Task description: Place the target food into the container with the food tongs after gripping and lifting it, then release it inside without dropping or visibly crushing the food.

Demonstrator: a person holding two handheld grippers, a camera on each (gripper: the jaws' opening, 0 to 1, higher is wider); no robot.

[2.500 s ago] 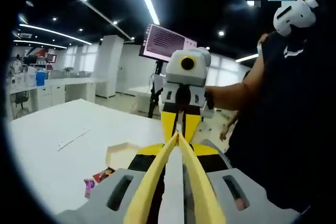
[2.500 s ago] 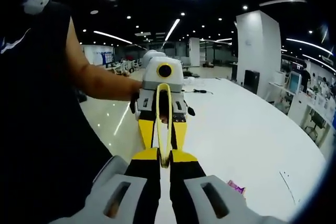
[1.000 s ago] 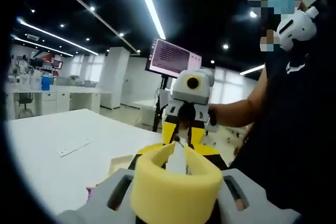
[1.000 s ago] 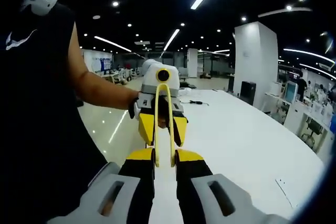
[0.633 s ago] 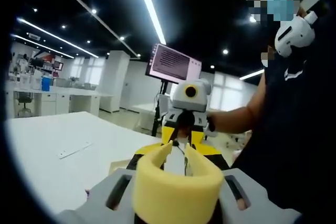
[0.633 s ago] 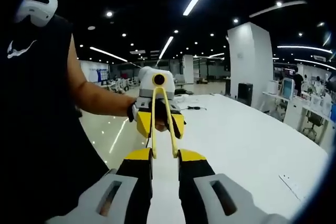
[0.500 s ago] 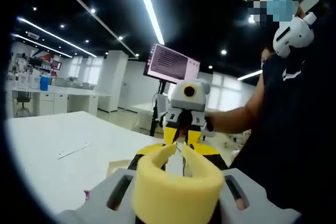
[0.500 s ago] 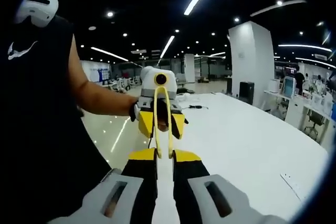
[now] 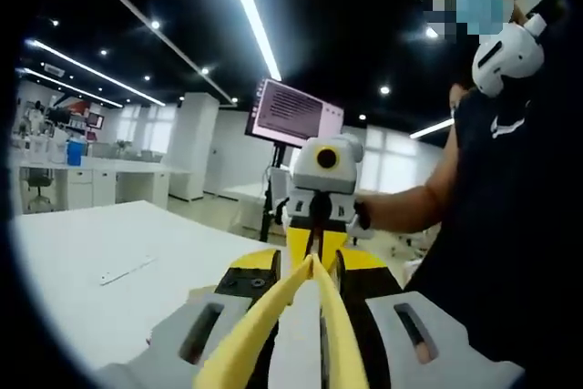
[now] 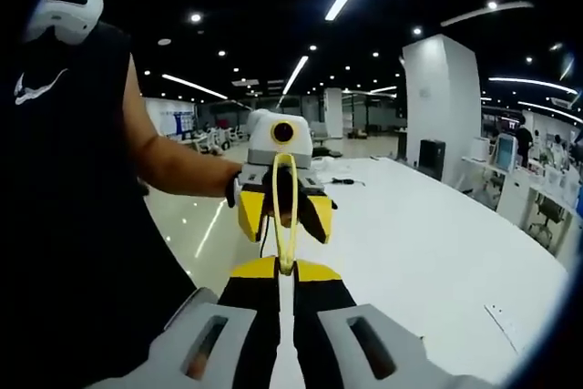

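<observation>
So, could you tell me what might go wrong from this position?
1. The yellow food tongs hang in mid-air between the left gripper and right gripper. If either lets go clumsily, they could twist or fall to the white table.
2. The tongs' tips look squeezed together, and that much force could crush food.

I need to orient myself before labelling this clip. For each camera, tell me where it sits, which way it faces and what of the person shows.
Left gripper view: rides on the left hand-held gripper, looking along the yellow tongs at the right hand-held gripper, with the person's forearm and dark shirt beside it.
Right gripper view: rides on the right hand-held gripper, looking across at the left hand-held gripper, with the forearm and torso alongside.
Shared: the two cameras face each other; both show the yellow tongs and the white table.
</observation>
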